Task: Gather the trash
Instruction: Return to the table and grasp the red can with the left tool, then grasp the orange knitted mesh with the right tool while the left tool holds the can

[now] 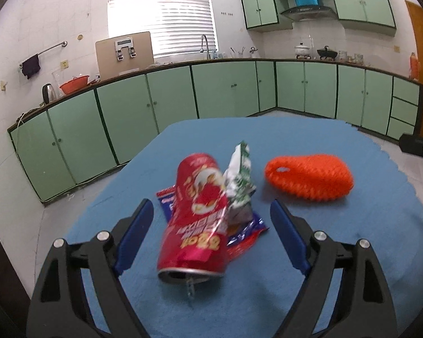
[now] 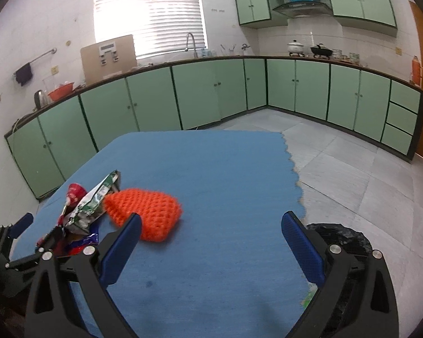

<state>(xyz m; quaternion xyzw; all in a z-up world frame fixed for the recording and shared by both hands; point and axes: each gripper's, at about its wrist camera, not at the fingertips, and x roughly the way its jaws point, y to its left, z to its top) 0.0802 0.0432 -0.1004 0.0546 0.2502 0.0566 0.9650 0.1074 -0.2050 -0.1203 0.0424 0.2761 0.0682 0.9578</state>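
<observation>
A crushed red can (image 1: pixel 197 214) lies on the blue mat (image 1: pixel 268 281), its open end toward me. It sits between the blue pads of my left gripper (image 1: pixel 211 204), which is open, and neither pad touches it. A crumpled green-and-white wrapper (image 1: pixel 239 186) leans behind the can, and a red-and-blue wrapper (image 1: pixel 248 231) lies flat under both. An orange foam net (image 1: pixel 310 178) rests further right. In the right wrist view my right gripper (image 2: pixel 213 216) hangs open over bare mat, with nothing between its pads. The orange net (image 2: pixel 146 208) lies just left of its left finger.
A bin lined with a black bag (image 2: pixel 338 236) stands on the floor beside the mat's jagged right edge (image 2: pixel 296 174). The left gripper's fingers (image 2: pixel 23 222) show at the far left of the right wrist view. Green kitchen cabinets (image 2: pixel 155 98) line the walls behind.
</observation>
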